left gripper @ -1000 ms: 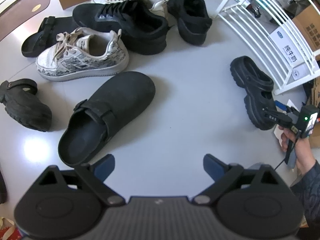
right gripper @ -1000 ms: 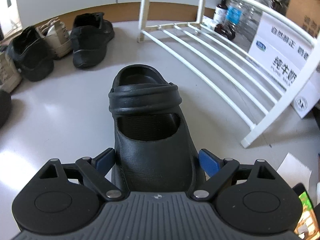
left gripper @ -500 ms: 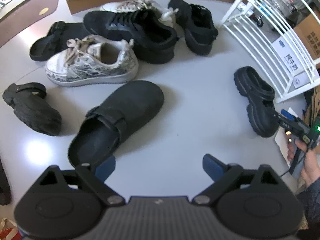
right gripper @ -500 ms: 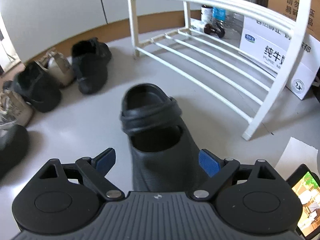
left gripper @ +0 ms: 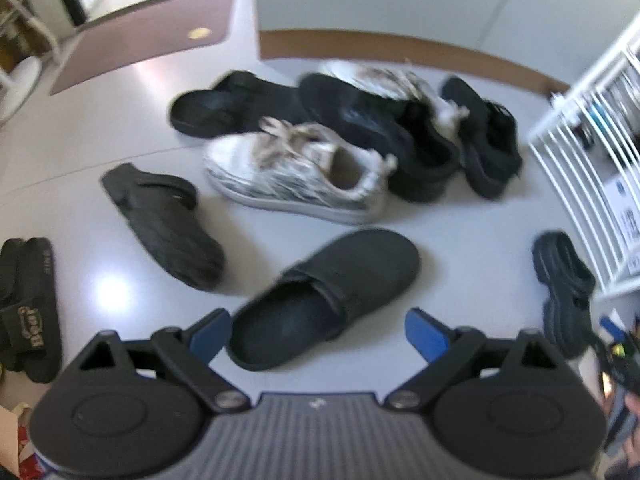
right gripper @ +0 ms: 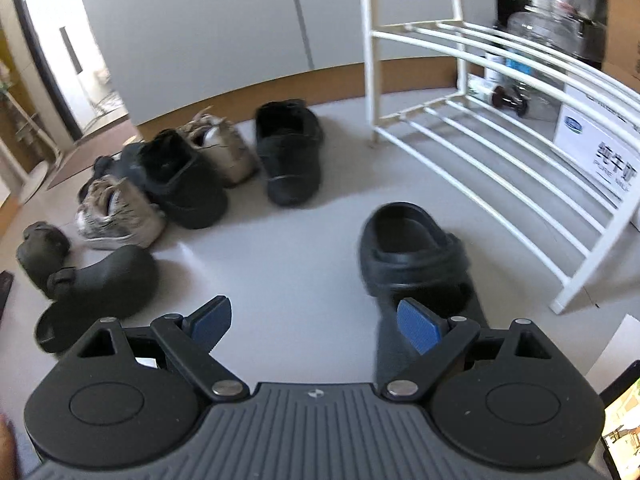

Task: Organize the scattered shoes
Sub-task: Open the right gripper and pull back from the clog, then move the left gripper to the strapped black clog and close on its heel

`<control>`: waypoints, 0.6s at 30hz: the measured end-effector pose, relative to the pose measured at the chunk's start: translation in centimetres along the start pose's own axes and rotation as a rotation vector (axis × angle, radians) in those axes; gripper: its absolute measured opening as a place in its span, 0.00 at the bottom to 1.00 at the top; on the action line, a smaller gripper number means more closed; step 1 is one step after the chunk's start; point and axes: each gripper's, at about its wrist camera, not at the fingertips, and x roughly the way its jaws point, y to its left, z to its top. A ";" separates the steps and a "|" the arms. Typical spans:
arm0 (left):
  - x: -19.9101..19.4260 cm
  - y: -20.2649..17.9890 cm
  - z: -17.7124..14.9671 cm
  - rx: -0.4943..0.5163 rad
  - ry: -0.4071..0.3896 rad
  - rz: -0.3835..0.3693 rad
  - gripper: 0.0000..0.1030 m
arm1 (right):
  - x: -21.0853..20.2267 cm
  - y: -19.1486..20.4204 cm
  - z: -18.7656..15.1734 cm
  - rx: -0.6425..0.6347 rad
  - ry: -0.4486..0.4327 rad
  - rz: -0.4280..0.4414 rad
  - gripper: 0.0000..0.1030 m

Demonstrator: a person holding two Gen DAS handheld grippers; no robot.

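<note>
Several shoes lie scattered on the pale floor. A dark grey clog (left gripper: pixel 332 296) sits just ahead of my left gripper (left gripper: pixel 318 334), which is open and empty. A black chunky clog (right gripper: pixel 412 256) lies by the white shoe rack (right gripper: pixel 500 160); my right gripper (right gripper: pixel 314 322) is open, with that clog off to its right, partly behind the right finger. Farther back are a patterned white sneaker (left gripper: pixel 304 176), black sneakers (left gripper: pixel 400 136) and another black clog (left gripper: pixel 164 224). The grey clog (right gripper: pixel 96 292) also shows at the left of the right wrist view.
Black sandals (left gripper: pixel 28 308) lie at the far left edge. A brown doormat (left gripper: pixel 160 36) lies by the doorway. Boxes and bottles (right gripper: pixel 592 136) stand behind the rack. A hand holding a device (left gripper: pixel 620 364) is at the right edge. A phone screen (right gripper: pixel 620 428) glows at bottom right.
Both grippers have pulled back and tilted up. The right gripper has come away from the chunky clog, which had sat between its fingers and now lies to its right. More floor shows.
</note>
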 end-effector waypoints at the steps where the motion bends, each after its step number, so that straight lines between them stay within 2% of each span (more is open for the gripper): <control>1: -0.2 0.4 0.2 -0.010 -0.011 0.004 0.92 | -0.2 0.5 0.3 -0.008 0.002 0.015 0.91; 12: 0.8 3.7 2.5 -0.015 -0.060 0.122 0.93 | -0.4 4.5 0.4 -0.058 0.090 0.169 0.91; 14: 1.6 5.0 3.3 -0.038 -0.067 0.137 0.94 | 0.0 4.9 0.0 -0.064 0.114 0.181 0.91; 18: 3.9 8.1 4.6 -0.147 -0.039 0.127 0.97 | 0.9 5.5 -0.8 -0.073 0.157 0.180 0.91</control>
